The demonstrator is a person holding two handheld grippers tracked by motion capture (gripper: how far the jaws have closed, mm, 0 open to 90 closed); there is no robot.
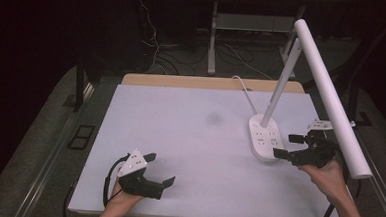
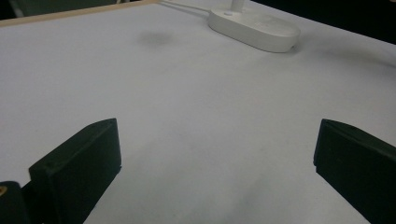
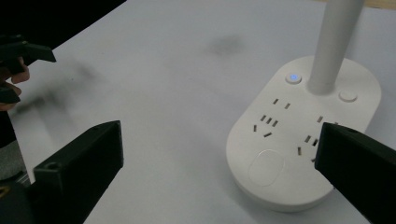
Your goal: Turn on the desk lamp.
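White table top (image 1: 189,133) fills the centre of the high view, with a wooden edge along its far side.

Desk lamp: its oval white base (image 1: 265,138) stands right of centre in the high view, carrying socket slots. A slanted white stem (image 1: 281,83) rises from the base, and the long white lamp head (image 1: 332,96) runs down the right side of the frame. A white cord (image 1: 244,88) leaves the base toward the far edge. In the right gripper view a small button (image 3: 293,78) on the base glows blue, beside the stem.

Left gripper (image 1: 160,169): lower left of the high view, held in the person's left hand (image 1: 121,202), low over bare table. Jaws spread wide, nothing between them.

Right gripper (image 1: 289,146): right of the high view, held in the right hand (image 1: 330,178). Jaws wide apart, empty, just beside the near right end of the base; contact cannot be told.

A faint grey smudge (image 1: 214,119) marks the table left of the base.
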